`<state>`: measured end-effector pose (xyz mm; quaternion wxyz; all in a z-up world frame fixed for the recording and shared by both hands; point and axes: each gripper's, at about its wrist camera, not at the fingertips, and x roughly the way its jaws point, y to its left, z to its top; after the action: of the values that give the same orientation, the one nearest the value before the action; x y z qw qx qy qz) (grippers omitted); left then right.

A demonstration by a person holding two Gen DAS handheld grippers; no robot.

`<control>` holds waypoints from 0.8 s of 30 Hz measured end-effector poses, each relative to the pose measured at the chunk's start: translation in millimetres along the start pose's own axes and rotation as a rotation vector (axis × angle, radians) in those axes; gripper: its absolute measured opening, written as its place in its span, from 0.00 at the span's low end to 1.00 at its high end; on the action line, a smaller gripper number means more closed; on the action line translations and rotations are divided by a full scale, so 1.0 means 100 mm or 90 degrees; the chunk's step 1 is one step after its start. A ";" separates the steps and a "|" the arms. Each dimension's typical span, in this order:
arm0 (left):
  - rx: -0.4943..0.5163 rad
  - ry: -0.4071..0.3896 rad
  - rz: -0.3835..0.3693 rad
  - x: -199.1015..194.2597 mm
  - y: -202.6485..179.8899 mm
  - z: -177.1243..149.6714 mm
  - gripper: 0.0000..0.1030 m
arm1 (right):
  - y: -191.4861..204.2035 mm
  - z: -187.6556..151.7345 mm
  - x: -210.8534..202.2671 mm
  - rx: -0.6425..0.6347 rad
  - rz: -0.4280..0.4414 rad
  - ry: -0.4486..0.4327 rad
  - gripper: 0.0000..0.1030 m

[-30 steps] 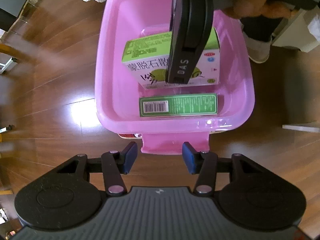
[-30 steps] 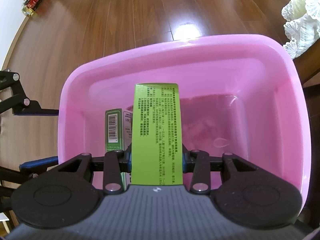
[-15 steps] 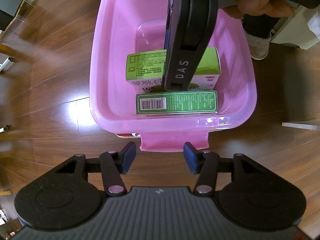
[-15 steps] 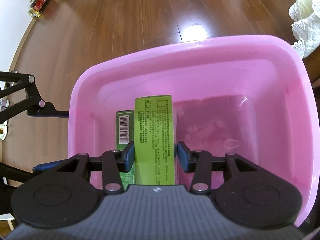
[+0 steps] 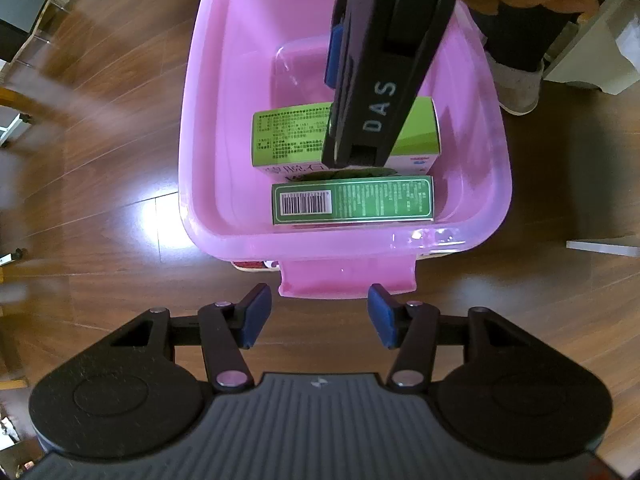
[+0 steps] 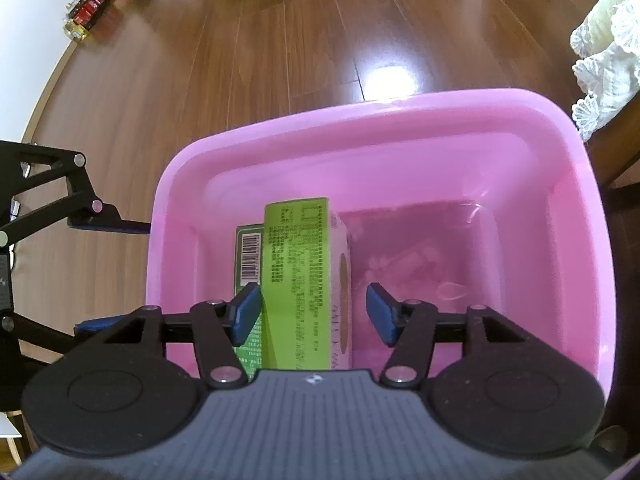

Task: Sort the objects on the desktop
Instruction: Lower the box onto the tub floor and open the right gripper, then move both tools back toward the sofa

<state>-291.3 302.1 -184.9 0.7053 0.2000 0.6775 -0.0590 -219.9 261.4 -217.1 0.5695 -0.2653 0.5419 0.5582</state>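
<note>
Left wrist view. My left gripper hangs with jaws spread apart and nothing between them, its blue pads just short of the flat tab on the near rim of the pink plastic bin. The bin is translucent, glossy and round-cornered, and sits on a polished wooden floor. Inside it lie two rectangular cardboard cartons: a dark green box with a barcode against the near wall, and a lime-green box with printed text directly behind it, the two touching. My right gripper, matte black and marked "DAS", reaches down over the lime-green box.

Right wrist view. My right gripper has its jaws released: the left pad lies beside the lime-green box, while the right pad stands clear of the carton. The box rests in the bin, with the barcode box alongside on its left. White lace fabric shows at the upper right.
</note>
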 end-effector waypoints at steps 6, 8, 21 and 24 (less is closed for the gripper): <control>0.005 0.005 0.006 -0.03 -0.03 0.03 0.56 | 0.00 -0.04 -0.10 -0.002 -0.001 -0.017 0.59; 0.007 0.006 0.010 -0.04 -0.04 0.04 0.56 | -0.01 -0.05 -0.12 -0.002 -0.001 -0.025 0.60; 0.033 0.006 0.029 -0.24 -0.04 0.14 0.57 | -0.06 -0.22 -0.46 -0.039 -0.020 -0.066 0.67; 0.042 0.008 0.037 -0.28 -0.05 0.18 0.57 | -0.11 -0.25 -0.56 -0.033 -0.026 -0.082 0.67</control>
<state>-278.3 285.4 -158.5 0.6954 0.2432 0.6736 -0.0600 -205.8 216.6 -176.4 0.6075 -0.2549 0.4839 0.5761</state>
